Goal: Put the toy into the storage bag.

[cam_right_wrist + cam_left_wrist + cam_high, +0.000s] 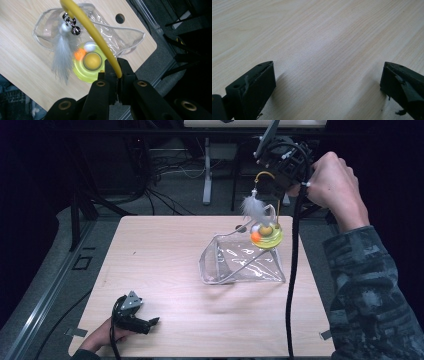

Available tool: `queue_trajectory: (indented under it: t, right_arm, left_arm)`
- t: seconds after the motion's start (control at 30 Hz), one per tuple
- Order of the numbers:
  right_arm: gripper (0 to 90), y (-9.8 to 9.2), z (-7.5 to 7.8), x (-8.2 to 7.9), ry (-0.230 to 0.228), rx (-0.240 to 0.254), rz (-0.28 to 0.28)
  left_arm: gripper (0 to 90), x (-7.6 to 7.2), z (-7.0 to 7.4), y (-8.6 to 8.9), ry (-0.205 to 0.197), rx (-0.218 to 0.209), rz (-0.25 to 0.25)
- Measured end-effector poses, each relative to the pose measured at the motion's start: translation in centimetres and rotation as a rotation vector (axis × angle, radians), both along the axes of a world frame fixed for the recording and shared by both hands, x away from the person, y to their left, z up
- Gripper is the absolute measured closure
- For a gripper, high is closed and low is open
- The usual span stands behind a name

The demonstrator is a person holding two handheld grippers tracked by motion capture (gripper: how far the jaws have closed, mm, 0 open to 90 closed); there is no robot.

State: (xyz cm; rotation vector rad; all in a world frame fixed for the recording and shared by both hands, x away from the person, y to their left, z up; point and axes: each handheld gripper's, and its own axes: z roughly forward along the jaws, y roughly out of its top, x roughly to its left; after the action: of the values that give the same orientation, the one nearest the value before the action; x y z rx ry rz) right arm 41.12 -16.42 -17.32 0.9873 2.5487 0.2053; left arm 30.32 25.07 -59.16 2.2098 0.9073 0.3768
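The cat toy (266, 236) is hanging in the air over the far right part of the bench (165, 265), just above the mouth of the clear plastic pouch (243, 260), and it is being carried by its yellow wand (93, 32), which the right hand-held gripper (117, 72) is clenching between its closed jaws. Judging by how it dangles, the toy is looking light and top-loose: the round yellow-green base (86, 68) with its small balls seems rigid, while the wand is bending like a springy rod, and the grey feather (62, 58) with its little bells (71, 26) is soft and likely to swing and snag. The wand near its root is probably the surest place to grip; the smooth base would likely slip. The pouch is thin, glossy and floppy, standing half open, so its rim may be folding under any push. The left hand-held gripper (134, 315) is resting at the near left edge of the bench, its jaws spread wide over bare wood and holding nothing. The bench is pale, smooth wood grain with a round hole (120, 18) near the far edge. Beyond it the room is dark, with cables (160, 175) lying on a grey floor (165, 200) and a stand's legs (207, 170).
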Motion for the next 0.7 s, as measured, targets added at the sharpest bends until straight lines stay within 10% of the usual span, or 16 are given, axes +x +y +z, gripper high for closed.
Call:
queue_trajectory:
  t: [0.7]
  right_arm:
    - [87.3,2.4,-3.8,3.4,0.047,0.005,0.024]
  left_arm:
    - [0.0,0.0,0.0,0.0,0.0,0.0,0.0]
